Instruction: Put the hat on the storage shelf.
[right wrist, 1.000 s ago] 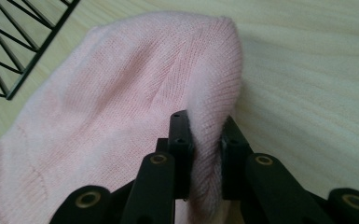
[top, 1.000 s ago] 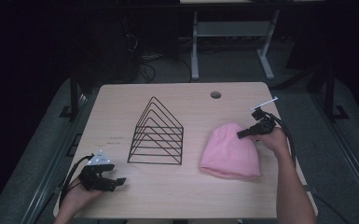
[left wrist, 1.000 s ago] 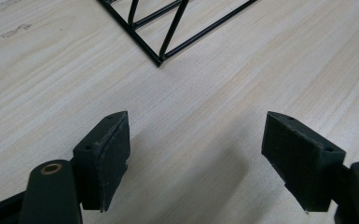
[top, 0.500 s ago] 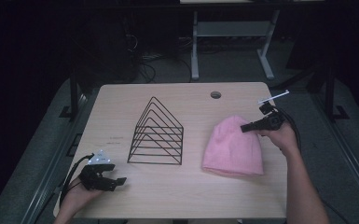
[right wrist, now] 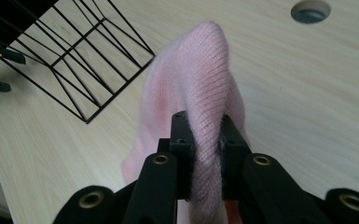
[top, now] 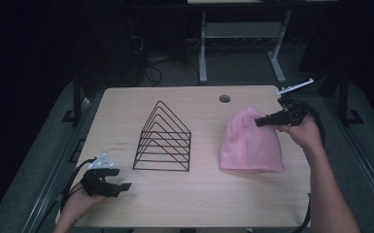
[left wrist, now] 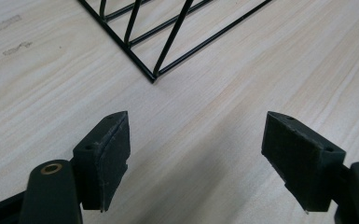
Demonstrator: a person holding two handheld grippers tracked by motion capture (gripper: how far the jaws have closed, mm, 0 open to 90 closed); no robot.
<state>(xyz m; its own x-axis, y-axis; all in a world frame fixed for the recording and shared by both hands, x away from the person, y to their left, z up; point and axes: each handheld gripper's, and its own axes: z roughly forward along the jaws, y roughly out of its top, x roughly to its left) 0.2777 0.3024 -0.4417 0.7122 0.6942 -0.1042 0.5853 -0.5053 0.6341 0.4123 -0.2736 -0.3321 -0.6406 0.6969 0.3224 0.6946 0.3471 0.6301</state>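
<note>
A pink knitted beanie (top: 250,143) lies on the right half of the wooden table (top: 204,194), its far right edge lifted. My right gripper (top: 260,121) is shut on that raised fold; in the right gripper view the pink knit (right wrist: 200,93) is pinched between both pads and hangs away from the jaws. A black wire rack (top: 164,140) of nested triangles stands at the table's middle. My left gripper (top: 122,186) rests at the front left corner, jaws wide open over bare wood, with a corner of the wire rack (left wrist: 154,77) ahead of it.
A round cable hole (top: 225,98) sits near the table's far edge, also seen as the cable hole (right wrist: 310,10) in the right gripper view. Beyond the table stand a white desk frame (top: 243,34) and dark floor with cables.
My right gripper has risen and drawn slightly right, pulling the beanie's far right edge up off the table. The left gripper has stayed where it was.
</note>
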